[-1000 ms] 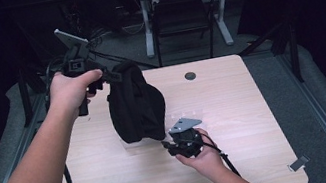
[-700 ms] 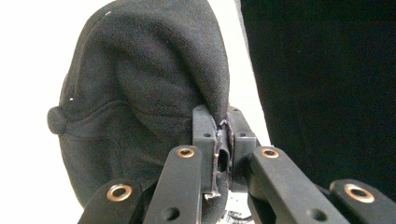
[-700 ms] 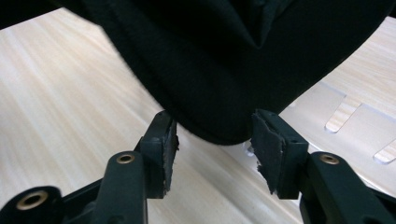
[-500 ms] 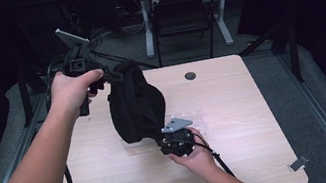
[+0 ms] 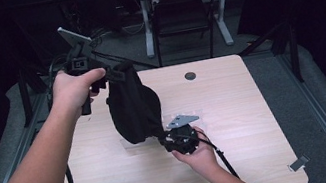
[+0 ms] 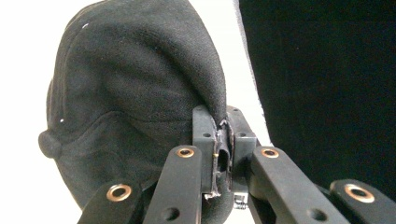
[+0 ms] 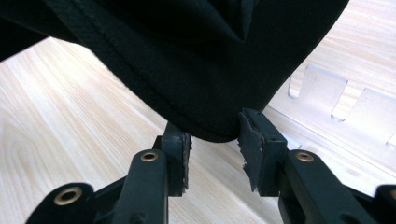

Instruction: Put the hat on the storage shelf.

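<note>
1. Nearest the person's side of the table, the right gripper is held low over the wood, at the bottom edge of a black cap. Its jaws have just been closing, and compared with a second ago it is seen further to the left, right up against the cap.
2. Between those jaws, in the right gripper view, the cap's curved lower edge is seen dipping into the gap; the pads are still a little apart and are not yet pressed on the cloth.
3. Just beyond, a clear plastic piece with cut-outs is seen lying flat on the table beside the cap.
4. Further up and to the left, the cap is hung clear of the table from the left gripper, which has been kept in the same raised place.
5. Along that gripper's own view, its jaws are pressed together on a thin fold of the cap's fabric.
6. Judged from this, a second hold on the bottom edge is about to be made, so that the cap can be stretched or turned between both grippers.
7. Farthest off, a small dark disc is seen near the table's far edge.
</note>
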Demonstrator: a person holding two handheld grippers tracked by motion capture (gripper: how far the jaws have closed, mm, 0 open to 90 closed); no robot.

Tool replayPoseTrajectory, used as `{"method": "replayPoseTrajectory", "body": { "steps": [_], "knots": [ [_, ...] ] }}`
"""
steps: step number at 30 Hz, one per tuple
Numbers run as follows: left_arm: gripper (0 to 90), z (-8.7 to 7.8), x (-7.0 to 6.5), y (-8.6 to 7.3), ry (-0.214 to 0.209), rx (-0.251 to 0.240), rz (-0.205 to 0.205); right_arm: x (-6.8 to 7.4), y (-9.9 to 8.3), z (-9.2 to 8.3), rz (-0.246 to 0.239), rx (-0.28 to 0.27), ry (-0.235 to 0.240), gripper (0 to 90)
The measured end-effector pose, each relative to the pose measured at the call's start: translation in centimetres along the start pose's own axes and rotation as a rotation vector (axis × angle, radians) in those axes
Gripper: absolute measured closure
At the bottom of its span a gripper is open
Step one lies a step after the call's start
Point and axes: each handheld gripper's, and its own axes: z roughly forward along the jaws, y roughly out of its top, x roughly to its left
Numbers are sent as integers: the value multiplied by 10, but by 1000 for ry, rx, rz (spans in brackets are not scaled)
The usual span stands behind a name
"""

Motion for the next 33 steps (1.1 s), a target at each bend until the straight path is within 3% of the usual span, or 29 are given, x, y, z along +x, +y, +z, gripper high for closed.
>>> {"method": "replayPoseTrajectory", "body": {
  "steps": [10,19,28,31,33],
  "knots": [
    [855,10,-5,1,-4,1,8,2,-3,1,-9,13,-12,636],
    [855,19,-13,4,-13,7,26,-2,-5,-1,20,21,2,638],
    [854,29,-20,5,-39,10,32,-1,-5,-7,37,-21,19,601],
    [853,32,-22,4,-56,15,40,1,-3,-8,30,-34,13,612],
    [851,34,-23,4,-60,15,48,5,-2,-9,-7,-31,-20,656]
  ]
}}
